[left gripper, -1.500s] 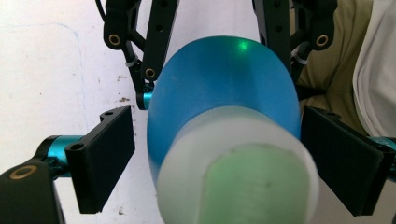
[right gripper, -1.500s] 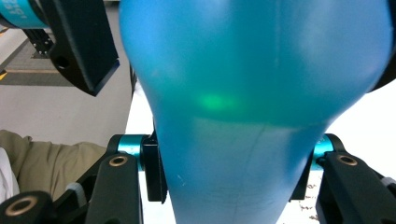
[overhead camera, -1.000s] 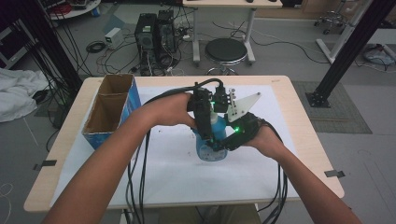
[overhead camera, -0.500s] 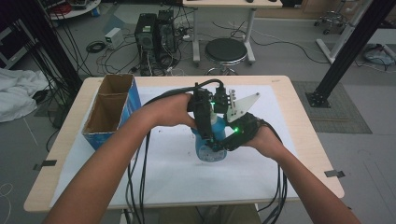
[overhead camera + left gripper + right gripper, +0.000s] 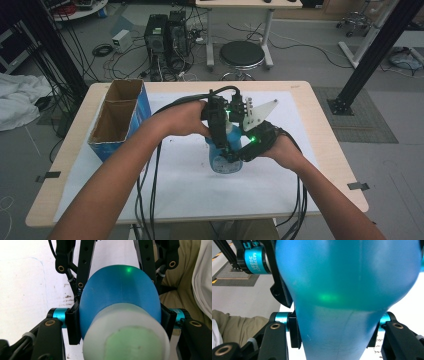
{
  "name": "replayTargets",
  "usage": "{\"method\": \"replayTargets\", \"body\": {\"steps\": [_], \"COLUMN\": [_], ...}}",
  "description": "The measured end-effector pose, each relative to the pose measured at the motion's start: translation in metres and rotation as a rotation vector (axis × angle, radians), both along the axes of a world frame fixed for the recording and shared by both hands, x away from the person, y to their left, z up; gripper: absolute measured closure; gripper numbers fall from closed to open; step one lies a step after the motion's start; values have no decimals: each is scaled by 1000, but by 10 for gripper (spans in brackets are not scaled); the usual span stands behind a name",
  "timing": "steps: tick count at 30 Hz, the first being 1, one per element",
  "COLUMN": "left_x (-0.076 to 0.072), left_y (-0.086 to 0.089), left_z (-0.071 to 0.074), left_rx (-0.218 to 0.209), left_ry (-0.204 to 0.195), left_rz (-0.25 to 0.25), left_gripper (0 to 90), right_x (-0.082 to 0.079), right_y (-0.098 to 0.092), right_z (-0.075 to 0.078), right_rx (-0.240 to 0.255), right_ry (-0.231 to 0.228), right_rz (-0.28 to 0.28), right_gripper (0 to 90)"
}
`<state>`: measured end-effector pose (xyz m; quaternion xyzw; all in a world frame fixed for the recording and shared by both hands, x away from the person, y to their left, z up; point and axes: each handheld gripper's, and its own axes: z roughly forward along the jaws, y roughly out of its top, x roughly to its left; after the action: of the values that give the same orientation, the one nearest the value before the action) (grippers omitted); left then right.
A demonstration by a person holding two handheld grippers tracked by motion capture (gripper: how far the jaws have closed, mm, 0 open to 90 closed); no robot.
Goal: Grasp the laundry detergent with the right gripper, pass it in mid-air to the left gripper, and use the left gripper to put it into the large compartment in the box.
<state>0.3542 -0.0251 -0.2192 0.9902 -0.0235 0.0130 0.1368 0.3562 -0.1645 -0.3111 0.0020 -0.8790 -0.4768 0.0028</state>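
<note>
Near the middle of the counter point(image 5: 300, 95), a little toward its near edge, stands a blue bottle point(image 5: 223, 159) with a white cap point(image 5: 126, 336), and both tools are on it. The left hand-held gripper point(image 5: 220, 131) comes down from above; its jaws have just been closing, and in the left gripper view its black pads point(image 5: 73, 323) now press either side of the bottle just below the cap, at the shoulder. The right hand-held gripper point(image 5: 245, 150) comes in from the right edge's side and is clamped on the bottle's narrower body, its pads point(image 5: 294, 331) tight against the blue plastic. My reading is that the work is at the stage of bracing the bottle with one tool while the other takes hold near the cap, most likely to open it: the two grips look settled, the cap is still seated, and any twisting or lifting is still to come. A blue-sided cardboard box point(image 5: 117, 120) with two open compartments stands near the left edge, well apart from the bottle. From the high view the hands and cables cover most of the bottle, so its base and whether it rests fully on the counter are hard to judge. The box's insides are in shadow. A green glow on the plastic blurs any label.
</note>
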Motion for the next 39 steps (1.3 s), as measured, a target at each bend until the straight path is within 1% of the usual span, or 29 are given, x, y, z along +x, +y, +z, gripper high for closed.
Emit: {"method": "replayTargets", "body": {"steps": [4, 6, 8, 11, 13, 14, 15, 18, 19, 20, 21, 22, 23, 24, 26, 27, 28, 29, 32, 33, 35, 36, 38, 39], "left_x": [0, -1, -1, -2, -3, -4, -4, -4, -5, -5, -5, -5, -5, -5, -4, -4, -4, -3, -1, -1, 1, 1, 2, 2], "left_y": [0, 0, 0, 0, 0, 0, 0, 0, 0, 0, 1, 2, 3, 5, 7, 9, 10, 12, 17, 18, 22, 23, 25, 26], "left_z": [-1, -1, -1, -1, -1, -1, 0, 2, 2, 2, 2, 2, 1, 1, 0, 0, 0, 0, 0, 0, 1, 1, 1, 1], "left_rx": [-3, -3, -4, -1, 0, 2, 0, -2, 2, 8, 12, 16, 18, 21, 33, 35, 39, 39, 42, 41, 41, 47, 55, 56], "left_ry": [-3, -4, -2, -7, -10, -7, -9, -14, -15, -12, -6, -2, 0, 2, -3, -7, -8, -9, -13, -14, -21, -26, -33, -33], "left_rz": [2, -1, 4, -2, -4, -5, -6, -8, -10, -12, -6, -3, 0, 4, 11, 18, 23, 28, 47, 55, 71, 77, 88, 93], "left_gripper": [377, 378, 379, 379, 380, 380, 380, 381, 381, 381, 381, 381, 381, 381, 381, 381, 381, 381, 380, 380, 380, 380, 380, 380], "right_x": [0, -1, 0, -1, -2, -2, -3, -3, -3, -3, -3, -2, -1, -1, 0, 0, 0, 1, 1, 1, 2, 2, 4, 5], "right_y": [0, 1, 1, 1, 1, 1, 1, 1, 1, 1, 1, -1, -4, -7, -13, -16, -20, -23, -35, -38, -45, -49, -58, -63], "right_z": [0, -1, -1, -1, -1, -1, 0, 1, 1, 1, 1, 0, -1, -2, -3, -4, -4, -4, -4, -5, -5, -4, -3, -1], "right_rx": [-2, 4, 0, 1, -5, -5, -4, -2, -9, -9, -17, -25, -29, -41, -57, -63, -72, -88, -159, -185, -236, -250, -265, -276], "right_ry": [1, 8, -3, 2, -10, -10, 0, -9, -14, -14, -8, -14, 6, 7, 26, 33, 41, 50, 38, 51, 45, 41, 72, 64], "right_rz": [0, 2, 9, 7, 9, 9, 10, 6, 5, 5, -5, -15, -16, -21, -29, -32, -49, -71, -144, -164, -228, -255, -261, -278], "right_gripper": [458, 458, 458, 458, 457, 457, 456, 447, 360, 360, 298, 269, 240, 222, 215, 180, 117, 118, 118, 118, 118, 118, 118, 118]}}
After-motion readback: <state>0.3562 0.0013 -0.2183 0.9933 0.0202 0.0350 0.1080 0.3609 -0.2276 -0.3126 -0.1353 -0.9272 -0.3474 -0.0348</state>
